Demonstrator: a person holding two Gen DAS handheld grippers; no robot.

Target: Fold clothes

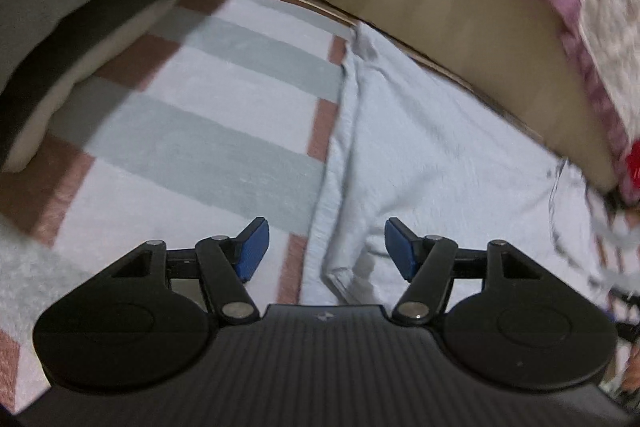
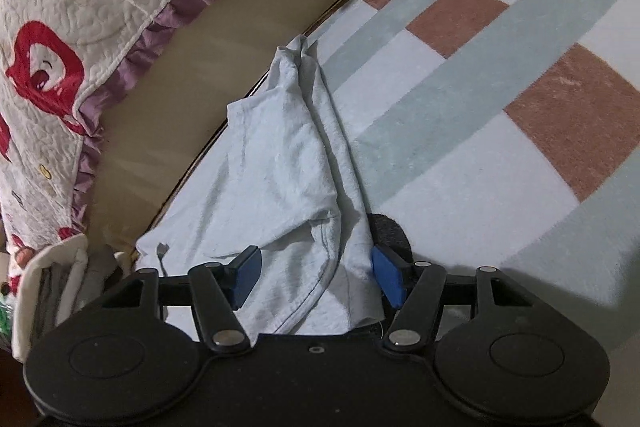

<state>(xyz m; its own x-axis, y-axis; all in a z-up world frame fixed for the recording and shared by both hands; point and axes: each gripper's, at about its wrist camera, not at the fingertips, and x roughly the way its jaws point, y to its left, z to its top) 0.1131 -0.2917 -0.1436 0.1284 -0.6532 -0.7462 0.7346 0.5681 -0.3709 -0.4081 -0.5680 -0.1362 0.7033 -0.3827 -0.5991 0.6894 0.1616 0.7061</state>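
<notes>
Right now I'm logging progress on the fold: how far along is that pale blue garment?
Done: the pale blue garment lies on the checked blanket with one side already turned over lengthwise. In hand: nothing; the left gripper and right gripper stand open over its near end, pads not pressing. Left: it is still long and rumpled, so further folds remain.

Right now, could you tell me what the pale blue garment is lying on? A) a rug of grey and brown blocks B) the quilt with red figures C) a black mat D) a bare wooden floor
A: the garment is spread on the rug, beside the quilt.
</notes>
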